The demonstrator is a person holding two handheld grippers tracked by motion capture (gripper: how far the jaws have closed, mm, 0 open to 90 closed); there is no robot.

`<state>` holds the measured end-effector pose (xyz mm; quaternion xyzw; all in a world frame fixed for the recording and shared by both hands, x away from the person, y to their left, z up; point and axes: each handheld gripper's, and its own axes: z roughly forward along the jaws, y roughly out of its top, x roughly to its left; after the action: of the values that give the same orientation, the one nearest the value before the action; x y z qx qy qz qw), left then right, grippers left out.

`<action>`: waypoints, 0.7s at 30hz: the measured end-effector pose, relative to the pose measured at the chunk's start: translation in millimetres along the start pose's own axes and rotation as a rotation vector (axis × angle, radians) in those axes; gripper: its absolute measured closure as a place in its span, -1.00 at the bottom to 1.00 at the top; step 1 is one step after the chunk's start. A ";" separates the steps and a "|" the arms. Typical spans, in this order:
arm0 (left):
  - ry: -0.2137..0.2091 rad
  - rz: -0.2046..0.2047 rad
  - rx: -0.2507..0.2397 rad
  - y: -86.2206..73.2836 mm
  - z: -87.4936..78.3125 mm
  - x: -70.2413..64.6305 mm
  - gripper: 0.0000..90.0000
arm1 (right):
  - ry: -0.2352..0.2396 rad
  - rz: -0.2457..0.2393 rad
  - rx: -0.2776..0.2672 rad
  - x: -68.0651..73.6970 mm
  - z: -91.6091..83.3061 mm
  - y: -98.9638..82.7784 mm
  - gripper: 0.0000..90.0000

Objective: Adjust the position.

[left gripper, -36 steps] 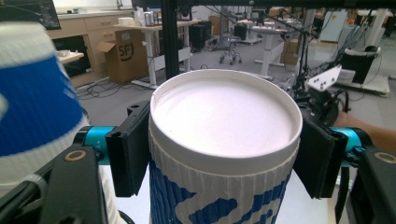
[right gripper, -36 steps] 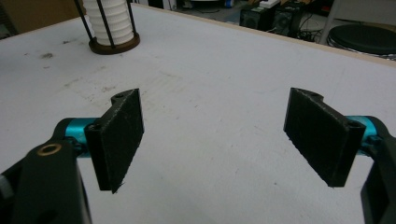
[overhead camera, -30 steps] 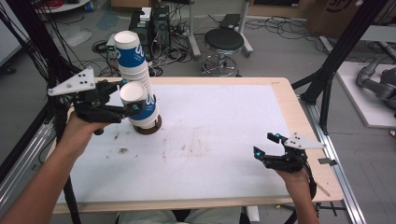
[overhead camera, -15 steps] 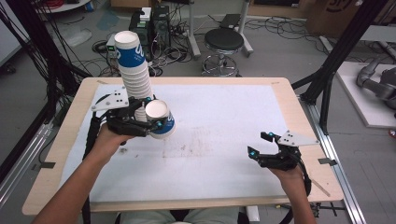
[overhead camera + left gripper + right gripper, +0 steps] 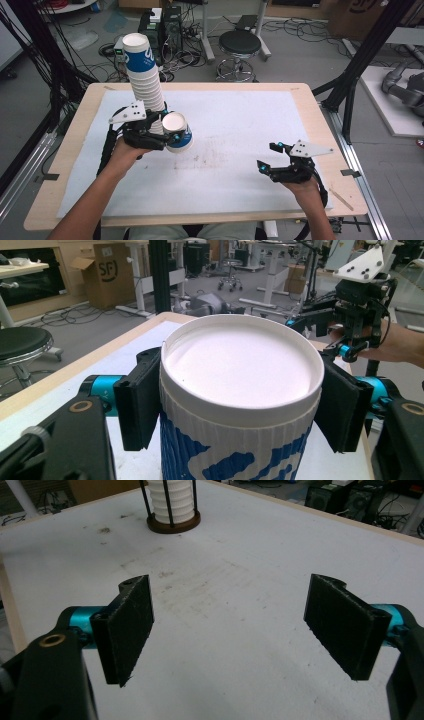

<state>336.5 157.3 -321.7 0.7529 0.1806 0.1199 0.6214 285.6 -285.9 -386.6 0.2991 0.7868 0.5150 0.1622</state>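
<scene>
Holding one cup point(image 5: 240, 405) tight in our left gripper point(image 5: 159, 134), beside the tall stack point(image 5: 145, 75), we must still set it down. Our right gripper point(image 5: 274, 160) waits, jaws wide apart.

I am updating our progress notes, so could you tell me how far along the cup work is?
Done: one paper cup is off the cup stack. In hand: the left gripper is shut on it, tilted above the table. Left: setting it down; the right gripper waits open, holding nothing.
</scene>
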 end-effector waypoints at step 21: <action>-0.071 -0.008 -0.005 -14.0 27.6 -10.6 -0.35 | 0.177 -0.071 -0.016 25.1 33.6 22.0 -0.55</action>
<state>336.4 130.4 -340.4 0.7544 0.1613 0.0911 0.6297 291.9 -239.5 -379.4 0.2230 0.8041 0.5395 0.1124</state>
